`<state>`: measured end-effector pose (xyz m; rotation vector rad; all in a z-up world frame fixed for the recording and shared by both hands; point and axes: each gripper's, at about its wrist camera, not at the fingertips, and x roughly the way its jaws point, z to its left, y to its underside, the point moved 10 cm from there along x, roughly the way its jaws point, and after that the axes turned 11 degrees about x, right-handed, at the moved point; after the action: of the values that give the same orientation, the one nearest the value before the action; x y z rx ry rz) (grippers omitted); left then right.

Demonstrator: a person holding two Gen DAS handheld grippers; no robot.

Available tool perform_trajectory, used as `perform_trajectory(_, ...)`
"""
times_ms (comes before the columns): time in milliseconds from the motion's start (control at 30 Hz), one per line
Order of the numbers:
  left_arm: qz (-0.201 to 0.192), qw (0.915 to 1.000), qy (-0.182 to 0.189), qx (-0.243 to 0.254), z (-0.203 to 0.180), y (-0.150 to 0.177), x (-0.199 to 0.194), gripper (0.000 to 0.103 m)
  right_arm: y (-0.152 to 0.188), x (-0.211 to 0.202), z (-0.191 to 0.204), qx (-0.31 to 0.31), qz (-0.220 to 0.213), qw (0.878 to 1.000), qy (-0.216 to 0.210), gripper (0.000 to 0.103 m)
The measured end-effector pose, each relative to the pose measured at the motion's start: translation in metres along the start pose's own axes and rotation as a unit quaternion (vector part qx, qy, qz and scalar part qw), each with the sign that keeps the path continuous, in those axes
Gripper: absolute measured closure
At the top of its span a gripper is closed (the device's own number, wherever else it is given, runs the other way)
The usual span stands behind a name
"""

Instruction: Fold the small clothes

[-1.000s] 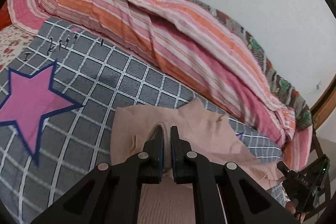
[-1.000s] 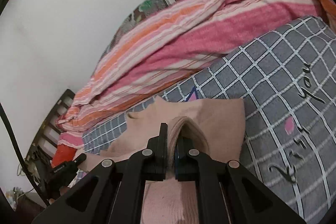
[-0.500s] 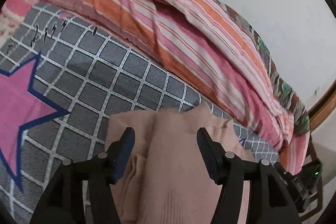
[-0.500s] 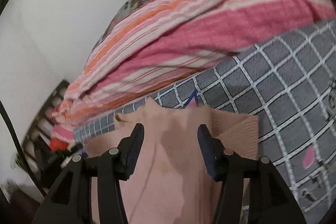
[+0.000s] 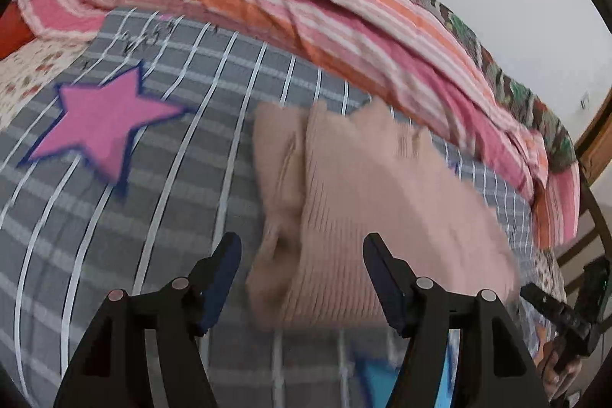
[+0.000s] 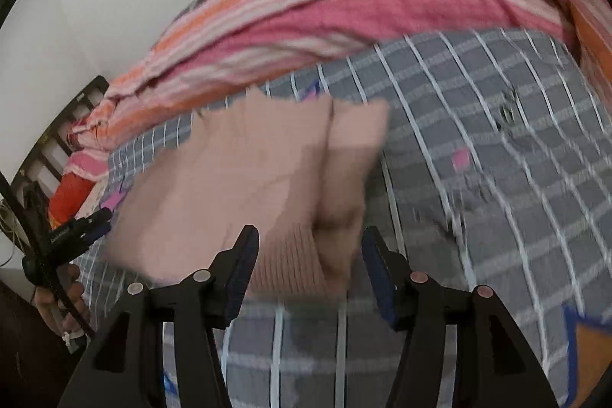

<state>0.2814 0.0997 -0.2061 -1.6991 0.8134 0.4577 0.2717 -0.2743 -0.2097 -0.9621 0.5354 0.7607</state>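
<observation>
A pale pink ribbed garment (image 5: pixel 363 186) lies folded on the grey checked bedspread (image 5: pixel 172 178). Its near hem sits just ahead of my left gripper (image 5: pixel 302 243), whose jaws are opening and stand apart without pressing on the cloth. In the right wrist view the same garment (image 6: pixel 260 159) lies in front of my right gripper (image 6: pixel 310 234). That gripper is open too, with the folded edge between its fingertips but not pinched. Both views are blurred by motion.
A pink and orange striped quilt (image 5: pixel 306 18) is bunched along the far side of the bed by the white wall. A pink star (image 5: pixel 103 117) is printed on the bedspread to the left. A hand (image 6: pixel 65 304) holding the other gripper shows at the left edge.
Both grippers were shut on the garment's folded edge, then let go and spread wide. They have drawn back toward me, leaving the garment lying on the bedspread.
</observation>
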Motion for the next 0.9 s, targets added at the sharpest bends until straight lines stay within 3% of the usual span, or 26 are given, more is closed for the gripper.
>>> perform_trajectory(100, 0.007, 0.9997, 0.022, -0.001, -0.001, 0.035, -0.014, 0.039, 0.025, -0.002, -0.004, 0.013, 0.018, 1.0, -0.009, 0.048)
perform_trajectory(200, 0.006, 0.9986, 0.051, -0.007, -0.009, 0.049, -0.015, 0.039, 0.042, 0.001, -0.001, 0.017, 0.024, 0.999, -0.018, 0.047)
perform_trajectory(333, 0.002, 0.9954, 0.088, -0.037, -0.016, 0.037, 0.002, 0.039, 0.036, 0.012, 0.009, 0.04, 0.016, 0.998, -0.035, 0.045)
perform_trajectory(500, -0.012, 0.9929, 0.077, -0.09, -0.006, 0.018, 0.024, 0.044, 0.014, 0.041, 0.009, 0.105, 0.009, 0.993, -0.044, 0.046)
perform_trajectory(533, -0.011, 0.993, 0.068, -0.096, -0.004, 0.015, 0.027, 0.051, 0.011, 0.044, 0.008, 0.111, 0.005, 0.993, -0.042, 0.048)
perform_trajectory(567, -0.007, 0.9933, 0.054, -0.102, 0.0, 0.013, 0.03, 0.066, 0.006, 0.047, 0.006, 0.123, 0.0, 0.992, -0.036, 0.051)
perform_trajectory(600, 0.002, 0.9931, 0.046, -0.107, 0.003, 0.012, 0.034, 0.075, 0.002, 0.049, 0.004, 0.133, -0.004, 0.991, -0.029, 0.063)
perform_trajectory(633, 0.005, 0.9923, 0.051, -0.113, 0.005, 0.013, 0.035, 0.088, -0.001, 0.052, 0.003, 0.142, -0.003, 0.989, -0.032, 0.084)
perform_trajectory(667, 0.003, 0.9905, 0.062, -0.122, 0.005, 0.012, 0.034, 0.09, -0.001, 0.055, 0.005, 0.144, 0.006, 0.989, -0.043, 0.092)
perform_trajectory(900, -0.016, 0.9941, 0.053, -0.093, -0.004, 0.016, -0.003, 0.092, 0.002, 0.025, 0.009, 0.147, -0.008, 0.987, -0.064, 0.094)
